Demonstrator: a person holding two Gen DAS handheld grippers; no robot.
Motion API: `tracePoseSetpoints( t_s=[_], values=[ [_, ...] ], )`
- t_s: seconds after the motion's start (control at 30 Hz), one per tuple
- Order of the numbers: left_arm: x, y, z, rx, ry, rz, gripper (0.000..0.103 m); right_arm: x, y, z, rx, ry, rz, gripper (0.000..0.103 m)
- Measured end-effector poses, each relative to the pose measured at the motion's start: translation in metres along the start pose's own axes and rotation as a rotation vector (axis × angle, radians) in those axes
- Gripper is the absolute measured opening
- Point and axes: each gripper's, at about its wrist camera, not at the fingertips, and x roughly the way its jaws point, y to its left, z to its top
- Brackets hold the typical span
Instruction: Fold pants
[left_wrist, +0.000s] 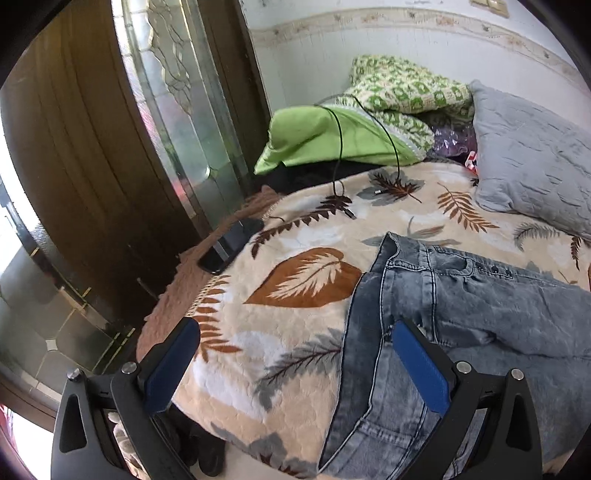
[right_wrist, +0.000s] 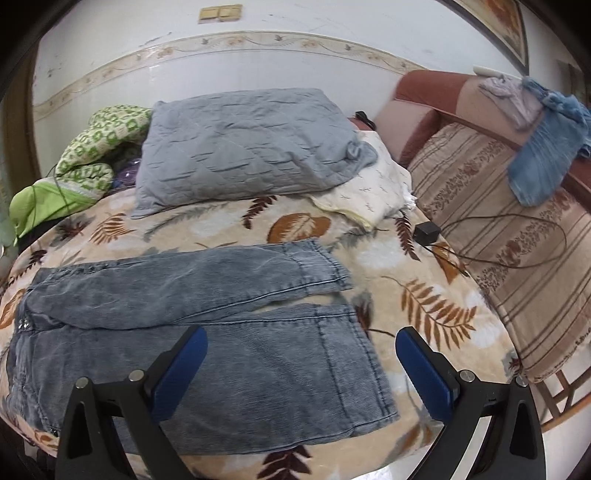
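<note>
My left gripper (left_wrist: 297, 363) and right gripper (right_wrist: 301, 367) look alike: matte black angular frames with triangular cut-outs, round silver screws at the joints, and flat blue pads (right_wrist: 430, 373) lining each finger.

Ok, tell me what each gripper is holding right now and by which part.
Nothing is held. The left gripper is open above the jeans at the waistband end; the right gripper is open above the leg cuffs.

Left gripper (left_wrist: 295, 369) and right gripper (right_wrist: 301, 369): jaws wide, seemingly empty.
</note>
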Motion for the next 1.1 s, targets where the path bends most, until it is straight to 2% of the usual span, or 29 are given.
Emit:
tracePoseSetpoints(
  t_s=[0.27, 0.47, 0.57, 0.67, 0.8, 0.87, 1.1],
  values=[
    [0.027, -0.023, 0.029, 0.055, 0.024, -0.005, 0.103, 0.020, -0.017, 0.007, 0.036, 0.038, -0.006, 0.103],
    [0.038, -0.052, 0.029, 0.130, 0.032, -0.035, 0.103, 0.036, -0.028, 0.010, 0.045, 0.057, -0.026, 0.103],
    [0.047, -0.064, 0.031, 0.165, 0.049, -0.039, 0.103, 0.048, -0.033, 0.020, 0.030, 0.056, -0.020, 0.103],
    [0.055, -0.069, 0.040, 0.183, 0.050, -0.041, 0.103, 0.066, -0.041, 0.039, 0.019, 0.054, 0.026, 0.103],
    [0.069, -0.067, 0.057, 0.171, 0.067, -0.048, 0.103, 0.092, -0.048, 0.060, 0.053, 0.095, 0.046, 0.103],
    [0.076, -0.063, 0.065, 0.161, 0.074, -0.039, 0.103, 0.099, -0.048, 0.065, 0.076, 0.108, 0.084, 0.103],
    [0.108, -0.047, 0.083, 0.131, 0.116, 0.019, 0.103, 0.120, -0.033, 0.060, 0.040, 0.156, 0.117, 0.103]
  ],
)
